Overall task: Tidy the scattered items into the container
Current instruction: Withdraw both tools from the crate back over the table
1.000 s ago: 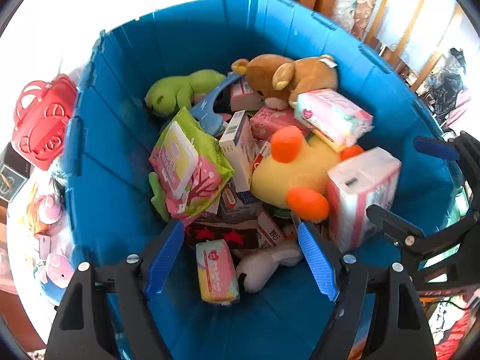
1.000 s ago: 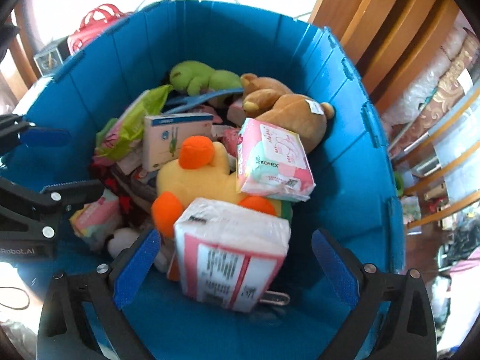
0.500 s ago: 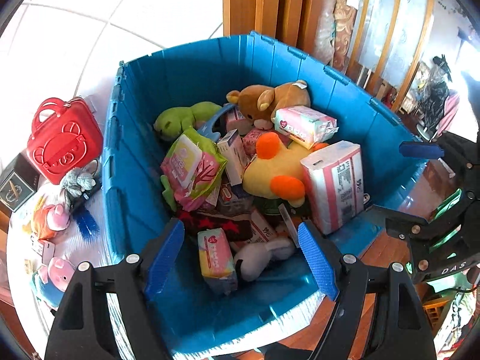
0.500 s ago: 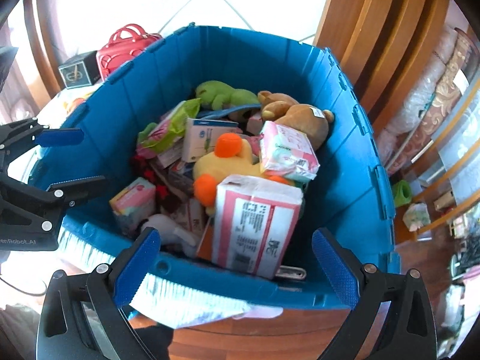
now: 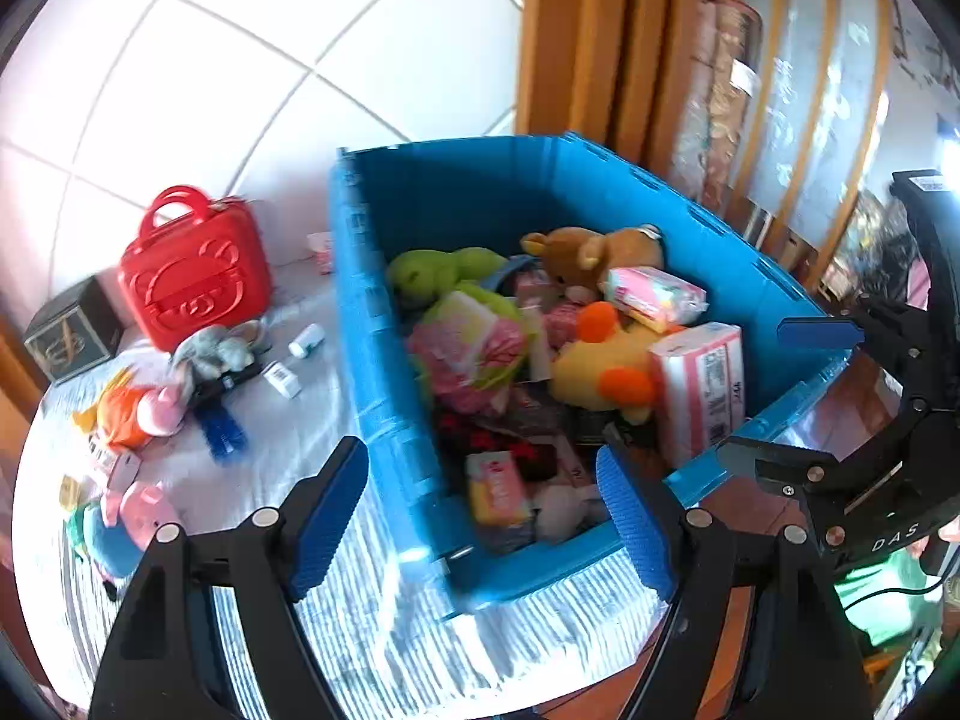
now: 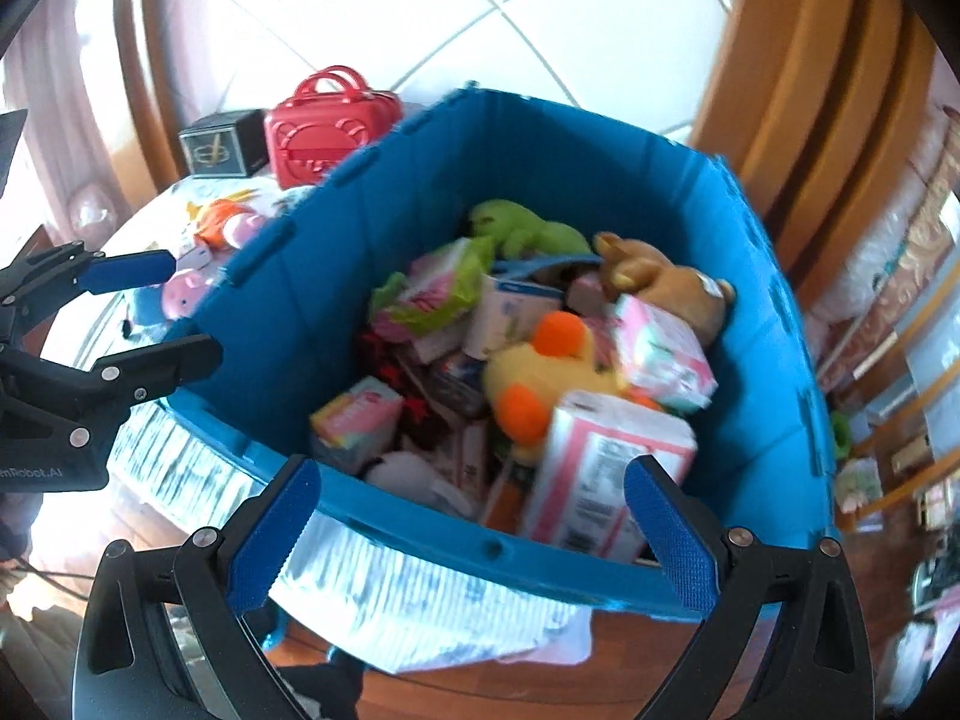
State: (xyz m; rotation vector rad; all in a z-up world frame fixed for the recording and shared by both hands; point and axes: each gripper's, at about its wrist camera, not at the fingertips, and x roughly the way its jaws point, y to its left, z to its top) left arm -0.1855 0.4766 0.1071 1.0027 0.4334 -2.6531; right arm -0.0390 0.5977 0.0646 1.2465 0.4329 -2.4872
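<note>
- Over the near rim of the blue container (image 5: 384,372), your left gripper (image 5: 480,510) holds its jaws wide apart with nothing between them. The right gripper (image 6: 474,534) shows the same: jaws wide apart and empty.
- Inside the container the tidied things lie in a heap: one green plush (image 5: 438,270), one brown bear (image 5: 594,252), one yellow duck plush (image 5: 594,366), one white tissue pack (image 5: 699,390) standing against the right wall, and some pink packets that I cannot count for sure.
- Beside the container, on the striped cloth of the worktop (image 5: 312,438), the scattered things remain: one red toy case (image 5: 195,276), one dark box (image 5: 72,330), one grey plush (image 5: 216,348), one orange toy (image 5: 123,414), one pink pig toy (image 5: 141,507), one blue brush (image 5: 222,429), and two small white items, a tube and a little box. The picture is blurred there, so smaller pieces may escape my count.
- What could go wrong, in my judgement: the two grippers are near each other over the rim, so if you swing both to the left side together they may knock.
- The small white items lie flat on the cloth; wide jaws may pinch the cloth with them and drag the other things.
- The tissue pack stands high near the rim; a bulky thing such as the red case, dropped on the heap, could push it out.
</note>
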